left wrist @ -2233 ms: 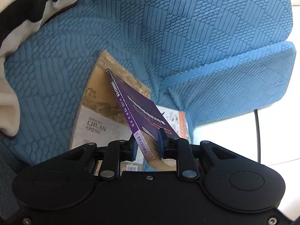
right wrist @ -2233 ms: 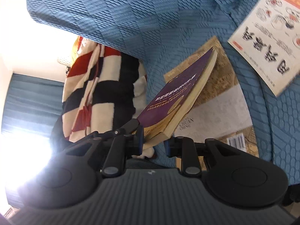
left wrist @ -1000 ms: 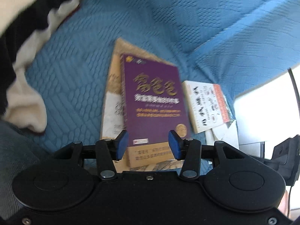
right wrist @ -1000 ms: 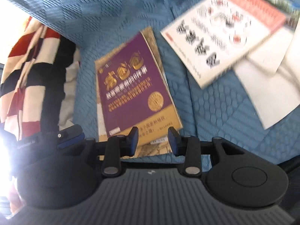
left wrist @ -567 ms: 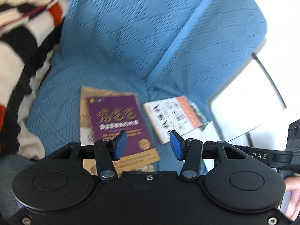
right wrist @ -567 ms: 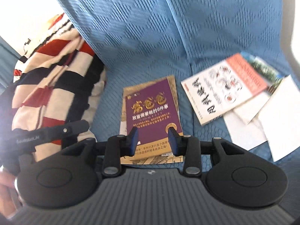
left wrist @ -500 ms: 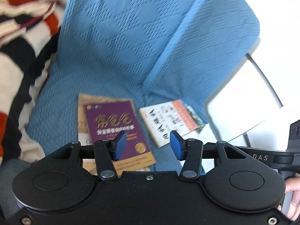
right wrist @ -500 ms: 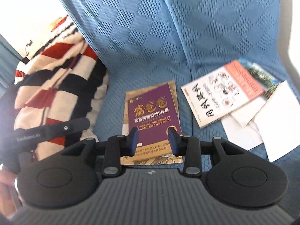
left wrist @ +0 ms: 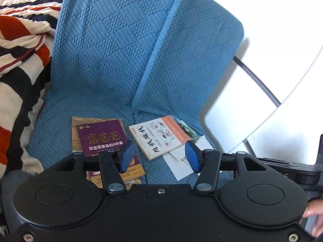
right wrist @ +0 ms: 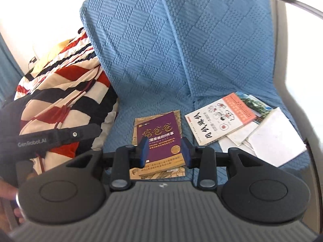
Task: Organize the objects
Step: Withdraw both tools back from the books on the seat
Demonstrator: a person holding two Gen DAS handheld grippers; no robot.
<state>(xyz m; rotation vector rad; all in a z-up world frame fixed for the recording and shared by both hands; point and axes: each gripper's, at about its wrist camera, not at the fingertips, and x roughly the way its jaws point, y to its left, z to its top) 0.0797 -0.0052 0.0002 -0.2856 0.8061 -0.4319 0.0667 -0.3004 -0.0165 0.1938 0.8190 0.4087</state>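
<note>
Blue quilted fabric is seen covering the seat and back of a chair, and it fills most of both views. To the left of the seat, a striped blanket in red, black and cream is bunched against the chair's side. On the seat, a purple book with gold characters is laid flat on top of a tan book, whose edges are visible around it on the far, left and near sides. Just to the right of that stack, apart from it, a white book with an orange band is laid at an angle over another book with a green cover and several white papers, which are spread toward the seat's right edge.

The left gripper is held above the seat with its blue pads set wide apart and nothing between them; the gap is seen over the space between the purple book and the white book. The right gripper is held over the purple book with its jaws parted as well, at a narrower spacing, and nothing is gripped.
</note>
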